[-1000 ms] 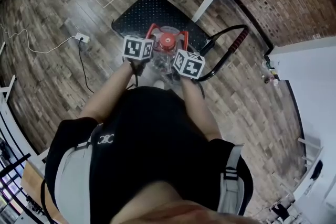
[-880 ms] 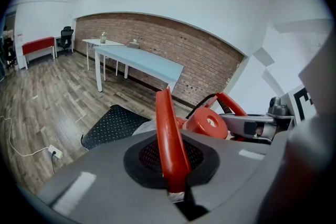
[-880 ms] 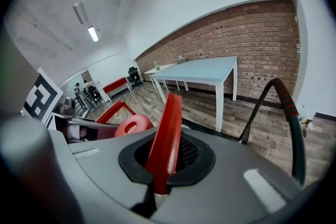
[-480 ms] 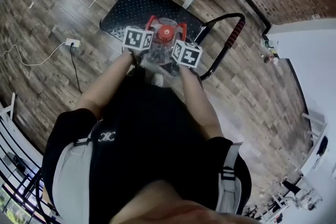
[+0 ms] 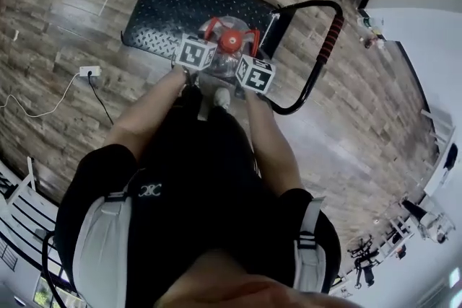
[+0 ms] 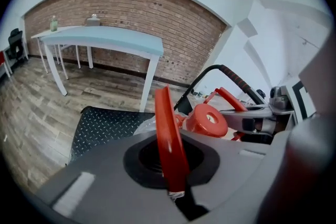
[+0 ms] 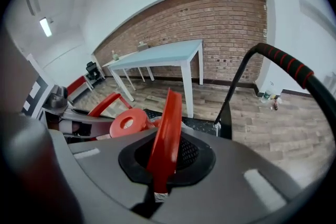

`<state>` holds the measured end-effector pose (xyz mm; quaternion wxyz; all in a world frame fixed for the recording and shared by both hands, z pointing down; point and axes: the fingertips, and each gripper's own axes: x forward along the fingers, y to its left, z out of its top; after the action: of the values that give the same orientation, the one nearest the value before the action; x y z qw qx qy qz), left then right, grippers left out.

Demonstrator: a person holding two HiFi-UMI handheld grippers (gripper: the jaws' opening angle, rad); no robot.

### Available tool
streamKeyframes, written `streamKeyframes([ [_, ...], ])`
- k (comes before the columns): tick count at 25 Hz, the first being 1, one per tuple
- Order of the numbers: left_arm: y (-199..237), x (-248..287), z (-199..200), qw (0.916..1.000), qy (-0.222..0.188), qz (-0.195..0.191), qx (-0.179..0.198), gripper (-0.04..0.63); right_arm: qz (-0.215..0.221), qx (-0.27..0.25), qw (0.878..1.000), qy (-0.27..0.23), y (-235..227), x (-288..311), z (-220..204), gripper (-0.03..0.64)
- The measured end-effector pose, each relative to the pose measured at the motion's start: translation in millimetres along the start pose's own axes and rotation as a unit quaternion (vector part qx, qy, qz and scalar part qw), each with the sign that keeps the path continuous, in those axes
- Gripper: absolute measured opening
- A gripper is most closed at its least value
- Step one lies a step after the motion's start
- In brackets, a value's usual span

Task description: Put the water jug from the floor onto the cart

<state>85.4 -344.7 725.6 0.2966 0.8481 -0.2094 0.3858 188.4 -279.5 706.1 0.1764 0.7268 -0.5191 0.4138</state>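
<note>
The clear water jug [image 5: 228,63] with its red cap [image 5: 231,42] hangs between both grippers, over the end of the black cart deck [image 5: 173,7] next to the push handle [image 5: 326,47]. I cannot tell whether it touches the deck. My left gripper [image 6: 176,186] is shut on the jug's left red handle [image 6: 167,134]. My right gripper [image 7: 157,186] is shut on the right red handle [image 7: 167,128]. In the head view their marker cubes [image 5: 195,53] [image 5: 255,73] flank the cap. The cap [image 6: 207,120] [image 7: 127,122] shows in both gripper views.
The cart's black push handle with red grip [image 7: 283,65] rises close on the right. A light blue table [image 6: 105,39] stands beyond the cart before a brick wall. A power strip and cord [image 5: 88,72] lie on the wood floor to the left.
Both grippers have sunk with the jug and carried it farther over the cart deck, while the person has leaned forward. Both grips have held.
</note>
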Motion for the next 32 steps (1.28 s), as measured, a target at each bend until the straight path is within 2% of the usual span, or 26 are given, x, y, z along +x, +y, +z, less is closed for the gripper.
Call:
streamKeyframes([
  [3,7.9,17.5,7.8,0.9995,0.004,0.002,0.032,0.002,-0.027,0.009,0.999,0.025,-8.0,21.6,-8.9,0.015],
  [10,39.6,55.4,10.5,0.9989,0.016,-0.011,0.042,0.003,-0.045,0.015,0.998,0.048,-11.6,67.7,-13.6,0.015],
  [16,51.0,71.9,5.3,0.9993,0.028,-0.013,0.02,0.003,-0.037,0.012,0.998,0.056,-9.1,86.3,-12.9,0.015],
  [21,59.9,79.3,2.0,0.9989,0.044,0.001,0.013,0.009,-0.037,0.004,0.996,0.076,-7.1,100.0,-18.0,0.017],
  [28,61.5,91.4,-11.4,0.998,0.063,-0.003,0.0,0.015,-0.042,0.005,0.994,0.099,-19.2,104.4,-24.3,0.015],
  [30,59.8,94.4,-17.4,0.9972,0.075,-0.005,0.004,0.03,-0.039,0.007,0.993,0.112,-23.3,105.1,-28.1,0.017],
  [32,59.3,93.6,-16.3,0.9967,0.078,-0.007,0.02,0.059,-0.036,0.0,0.993,0.114,-21.9,105.0,-27.0,0.062],
])
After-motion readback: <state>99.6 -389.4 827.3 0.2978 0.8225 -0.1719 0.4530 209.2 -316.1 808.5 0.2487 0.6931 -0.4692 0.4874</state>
